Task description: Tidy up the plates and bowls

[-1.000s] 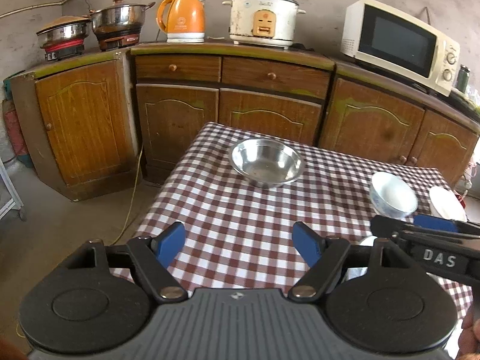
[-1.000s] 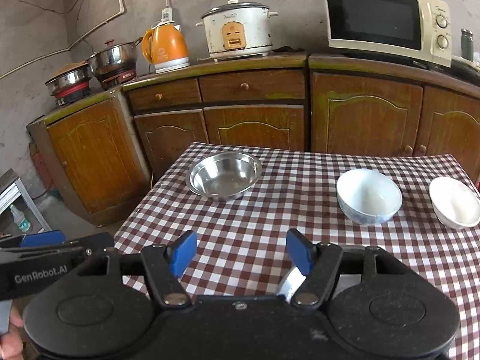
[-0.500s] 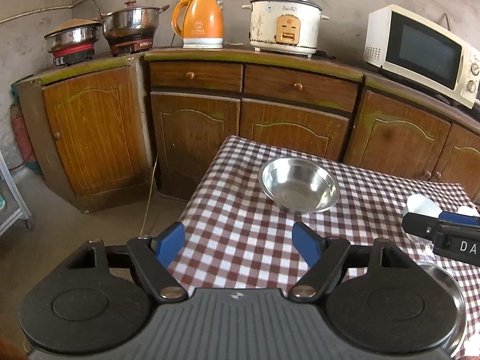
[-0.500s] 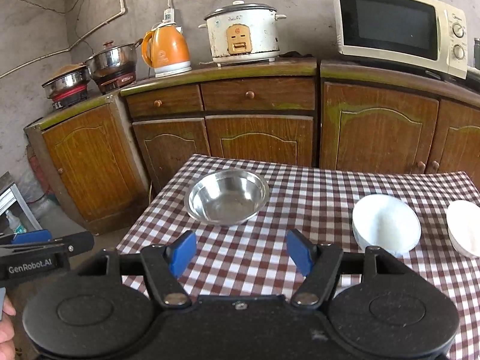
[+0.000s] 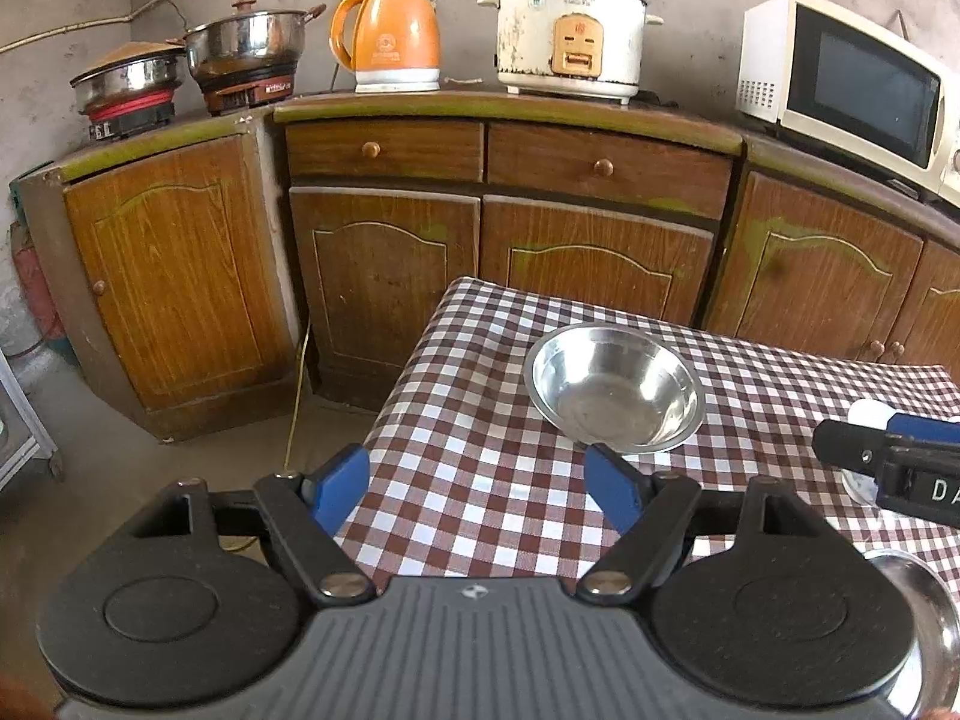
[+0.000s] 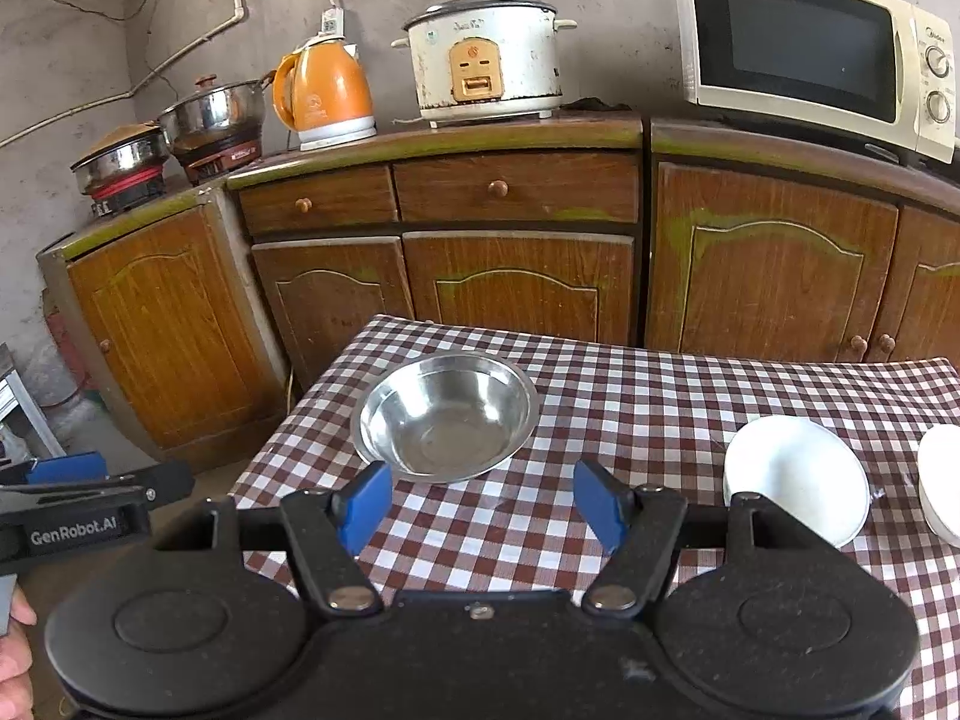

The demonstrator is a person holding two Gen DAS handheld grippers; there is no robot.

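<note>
A steel bowl (image 5: 615,396) sits empty on the checkered table (image 5: 480,480); it also shows in the right wrist view (image 6: 447,417). My left gripper (image 5: 477,486) is open and empty, hovering over the table's left front edge, short of the bowl. My right gripper (image 6: 483,504) is open and empty, just in front of the bowl. A white bowl (image 6: 795,474) and a second white dish (image 6: 942,480) stand to the right. A steel plate's rim (image 5: 927,612) shows at the lower right of the left wrist view.
Wooden cabinets (image 6: 516,282) run behind the table, carrying an orange kettle (image 6: 327,96), a rice cooker (image 6: 486,60), a microwave (image 6: 810,54) and pots (image 6: 210,120). Bare floor (image 5: 90,492) lies to the table's left.
Both grippers have drawn back and shifted left; the table and bowls now sit further right in both views. Both jaws stay open and empty. No dish has moved.
</note>
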